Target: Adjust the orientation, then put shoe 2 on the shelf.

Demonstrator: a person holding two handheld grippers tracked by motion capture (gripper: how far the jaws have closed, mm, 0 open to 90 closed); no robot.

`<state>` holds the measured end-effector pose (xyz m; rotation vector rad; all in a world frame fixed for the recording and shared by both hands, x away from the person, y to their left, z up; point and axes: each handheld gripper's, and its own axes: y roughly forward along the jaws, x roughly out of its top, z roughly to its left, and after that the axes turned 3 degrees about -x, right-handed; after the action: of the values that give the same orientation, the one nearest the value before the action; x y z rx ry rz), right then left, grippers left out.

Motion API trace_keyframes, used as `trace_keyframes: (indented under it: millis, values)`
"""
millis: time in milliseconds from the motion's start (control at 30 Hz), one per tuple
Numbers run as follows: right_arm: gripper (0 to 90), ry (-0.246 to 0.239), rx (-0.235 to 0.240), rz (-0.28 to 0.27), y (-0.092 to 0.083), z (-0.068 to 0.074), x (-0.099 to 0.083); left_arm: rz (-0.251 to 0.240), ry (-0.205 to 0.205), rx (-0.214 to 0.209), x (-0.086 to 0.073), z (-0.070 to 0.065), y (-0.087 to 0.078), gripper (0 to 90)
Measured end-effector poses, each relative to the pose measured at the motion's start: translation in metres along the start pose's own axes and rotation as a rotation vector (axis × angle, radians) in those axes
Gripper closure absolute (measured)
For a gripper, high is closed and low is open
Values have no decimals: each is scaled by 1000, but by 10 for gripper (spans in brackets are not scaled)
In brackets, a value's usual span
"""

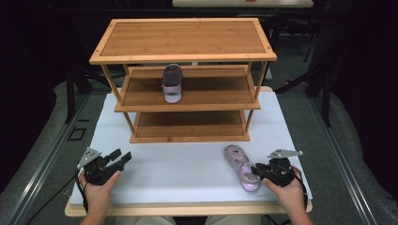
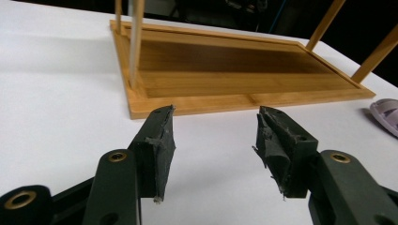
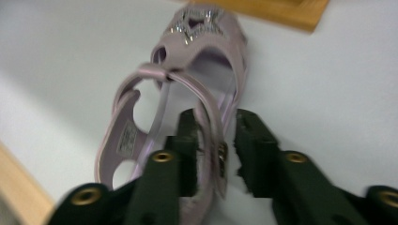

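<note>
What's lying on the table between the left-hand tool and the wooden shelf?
Nothing: in the left gripper view, bare white tabletop runs from the open left tool up to the shelf.

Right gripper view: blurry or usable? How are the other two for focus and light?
Right gripper view: soft all over, motion-like blur on the pink sandal and the jaws, yet the strap between them reads. Left gripper view: sharp on the jaws and the bottom shelf, even light on white. High view: crisp on the shoe rack, dark surroundings, no glare.
</note>
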<state>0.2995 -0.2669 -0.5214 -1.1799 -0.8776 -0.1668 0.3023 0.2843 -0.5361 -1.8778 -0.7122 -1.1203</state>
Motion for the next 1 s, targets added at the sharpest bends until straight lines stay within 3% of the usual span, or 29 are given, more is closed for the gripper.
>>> trace_keyframes:
  millis: [67,100,300,333,433,500,567,600,700,733,800,1000]
  values:
    - [610,-69,-46,75,-4,3,16,11,13,-13,0,-3,3,467]
    - [610,-88,-45,105,-6,4,24,14,17,-17,0,-4,4,467]
    - [644,-141,-9,356,1,13,60,18,23,-30,1,-4,7,466]
    - [644,-141,-9,356,1,13,60,18,23,-30,1,-4,7,467]
    - [694,-190,-25,512,16,18,69,17,18,-29,2,-2,5,467]
    - [696,-205,-28,533,18,18,71,18,19,-29,2,-2,5,467]
    - [710,-214,-33,600,28,17,74,17,12,-30,2,0,3,467]
    - [717,-211,-13,612,32,15,75,17,12,-30,2,0,3,466]
    - [725,-219,-30,655,37,15,76,16,11,-28,2,0,4,465]
    - [771,-221,-16,669,39,14,77,22,12,-30,2,1,4,465]
    - [780,-225,-7,676,40,15,77,30,10,-30,1,1,5,465]
    - [804,-293,-52,704,40,11,80,28,9,-32,1,0,5,465]
